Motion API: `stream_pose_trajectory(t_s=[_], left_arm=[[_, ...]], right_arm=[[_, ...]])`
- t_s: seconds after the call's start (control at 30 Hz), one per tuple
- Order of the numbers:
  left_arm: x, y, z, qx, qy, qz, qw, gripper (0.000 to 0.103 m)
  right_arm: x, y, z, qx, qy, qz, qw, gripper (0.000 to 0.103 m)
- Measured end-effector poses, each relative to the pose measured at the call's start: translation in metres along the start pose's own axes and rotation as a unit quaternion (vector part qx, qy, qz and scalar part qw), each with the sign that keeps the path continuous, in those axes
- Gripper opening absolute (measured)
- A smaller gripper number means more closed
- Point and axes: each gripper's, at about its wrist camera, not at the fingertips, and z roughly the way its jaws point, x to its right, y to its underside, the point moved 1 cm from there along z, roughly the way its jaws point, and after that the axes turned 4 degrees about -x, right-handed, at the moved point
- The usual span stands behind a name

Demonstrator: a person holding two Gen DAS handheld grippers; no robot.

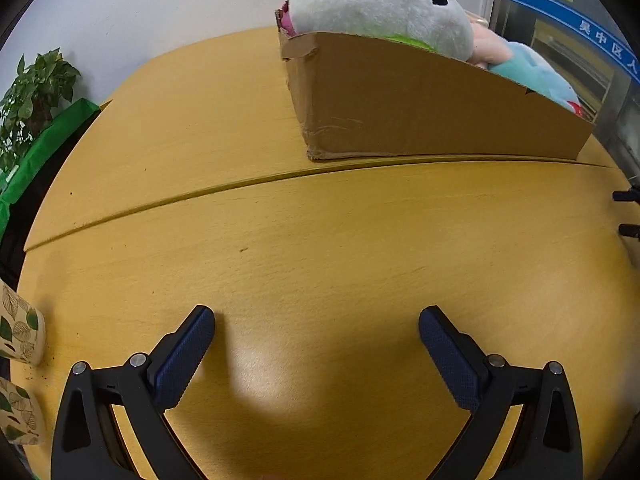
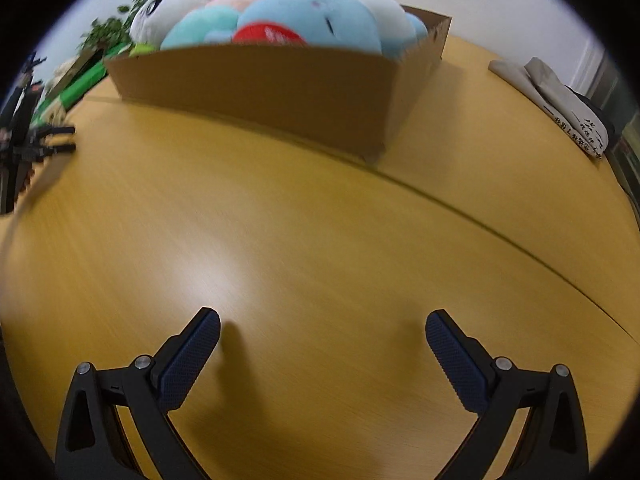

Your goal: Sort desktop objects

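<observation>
The left tool (image 1: pixel 317 320) hovers low over the yellow worktop (image 1: pixel 320 240) with its jaws spread wide and nothing between them. The right tool (image 2: pixel 322 322) is likewise wide apart and empty. A cardboard box (image 1: pixel 420 108) sits on the worktop at about one o'clock in the left view, packed with plush toys: a panda (image 1: pixel 380 0) at its near corner and a light blue plush (image 2: pixel 312 16) beside it. Two leaf-patterned paper cups (image 1: pixel 20 332) stand at eight o'clock by the worktop's edge, and folded cloth (image 2: pixel 560 100) lies at two o'clock in the right view.
</observation>
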Motion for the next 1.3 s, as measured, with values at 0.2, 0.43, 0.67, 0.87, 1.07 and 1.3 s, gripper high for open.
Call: stream_pose_trajectory(t_s=[0.2, 0.43, 0.67, 0.87, 1.07, 1.3], left_arm=[[-0.002, 0.015, -0.01, 0.019, 0.007, 0.007, 0.9998, 0.103], [-0.023, 0.01, -0.013, 0.015, 0.01, 0.005, 0.9998, 0.103], [-0.021, 0.006, -0.015, 0.014, 0.014, 0.014, 0.9997, 0.103], [-0.03, -0.006, -0.009, 0.011, 0.014, 0.012, 0.9998, 0.103], [-0.028, -0.006, -0.006, 0.011, 0.013, 0.009, 0.9998, 0.103], [-0.033, -0.011, -0.003, 0.011, 0.014, 0.009, 0.9998, 0.103]], right_arm=[[0.024, 0.016, -0.007, 0.025, -0.005, -0.009, 1.0, 0.103], [0.064, 0.029, -0.013, 0.059, 0.006, 0.016, 0.998, 0.103], [0.088, 0.022, -0.009, 0.057, -0.015, -0.019, 0.998, 0.103], [0.09, 0.023, -0.009, 0.057, -0.015, -0.021, 0.998, 0.103], [0.088, 0.025, -0.011, 0.058, -0.014, -0.021, 0.998, 0.103], [0.089, 0.024, -0.01, 0.058, -0.014, -0.022, 0.998, 0.103]])
